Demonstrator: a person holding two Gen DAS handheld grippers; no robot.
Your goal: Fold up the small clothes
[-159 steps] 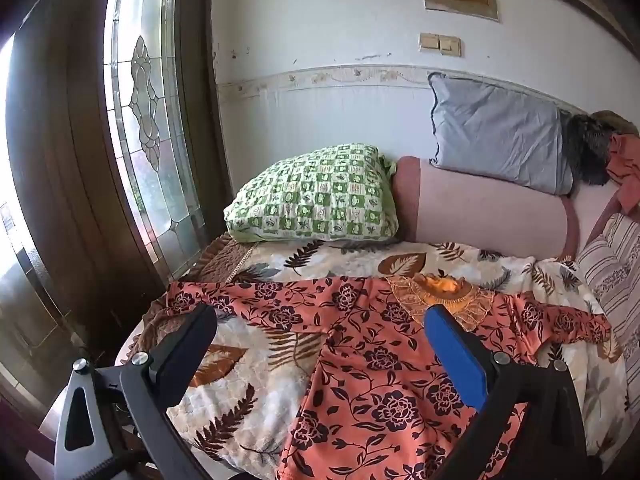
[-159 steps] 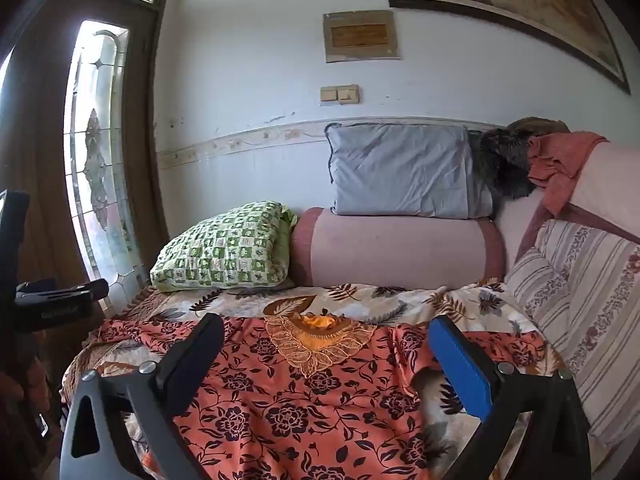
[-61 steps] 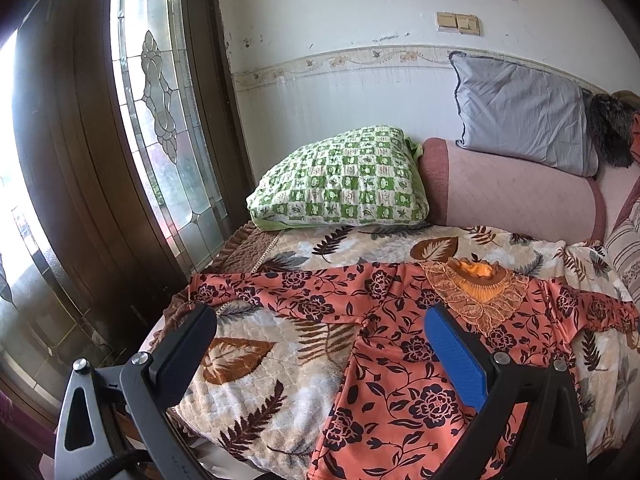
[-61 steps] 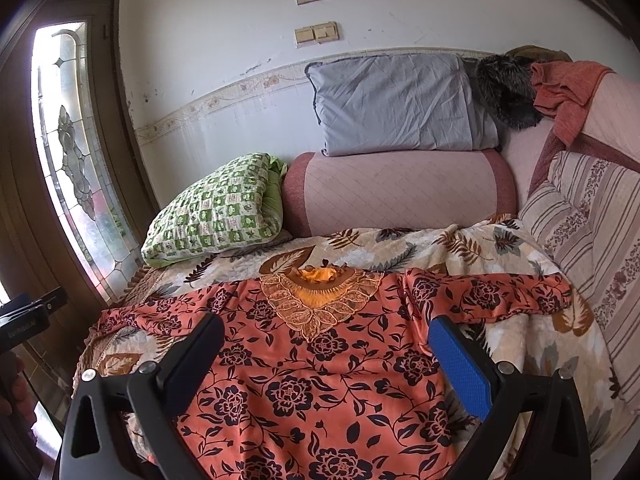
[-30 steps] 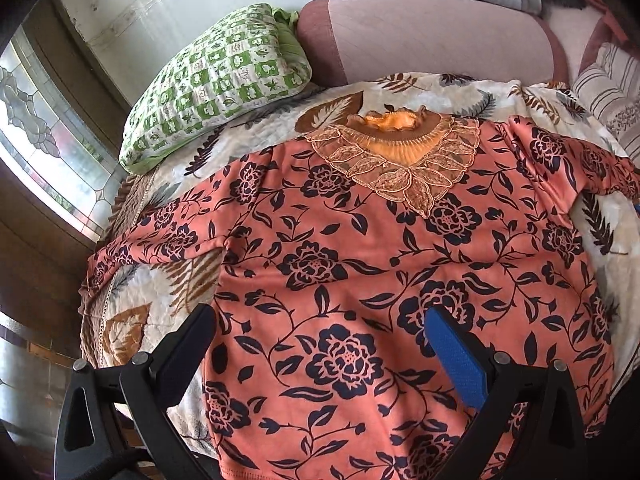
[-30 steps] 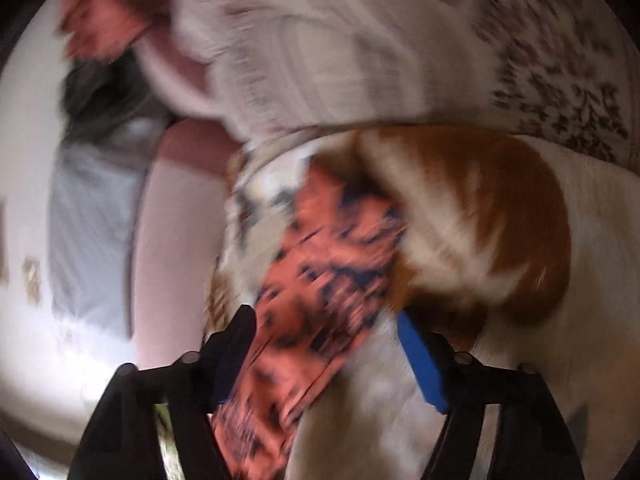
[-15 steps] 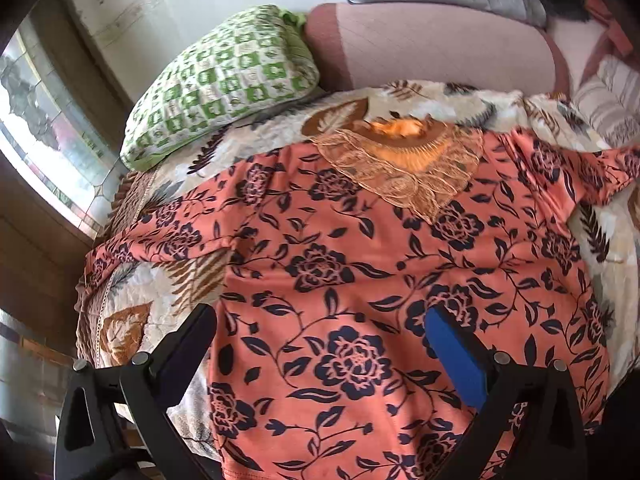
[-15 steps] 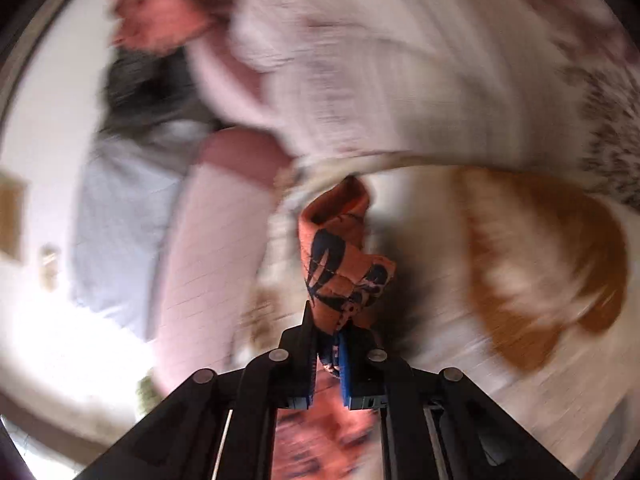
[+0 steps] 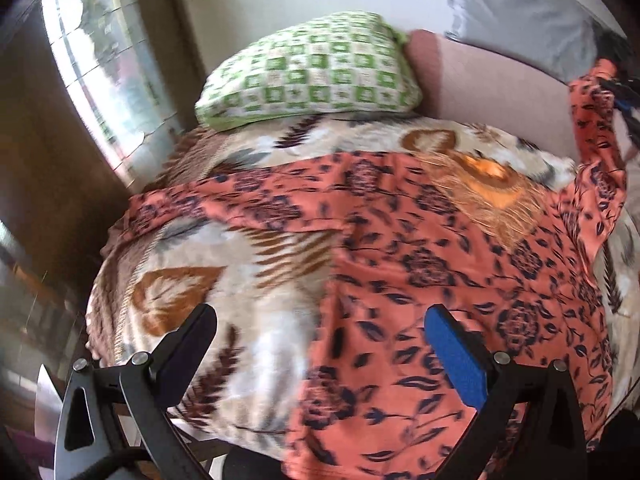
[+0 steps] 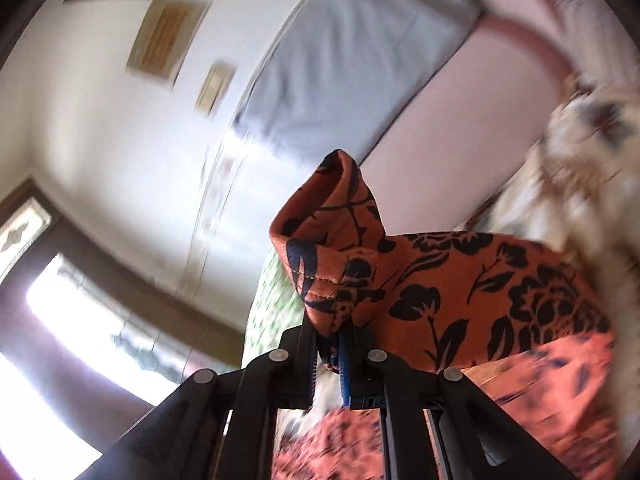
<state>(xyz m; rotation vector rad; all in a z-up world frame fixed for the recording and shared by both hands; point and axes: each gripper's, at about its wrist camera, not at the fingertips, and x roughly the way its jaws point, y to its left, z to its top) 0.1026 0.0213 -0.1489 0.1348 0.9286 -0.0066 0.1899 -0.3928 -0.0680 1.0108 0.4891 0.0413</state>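
Right hand-held gripper clamps the floral top's right sleeve cuff, lifting it to fold inward; left hand-held gripper hovers apart, empty.

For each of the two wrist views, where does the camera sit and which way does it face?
Left wrist: behind the open left gripper, looking down at the orange floral shirt on the bed; own fingers show.
Right wrist: behind the right gripper, shut on the shirt's sleeve, tilted toward the wall.
Shared: shirt, green pillow, grey pillow.

Home bedroom: bed, pillows, leaded window.
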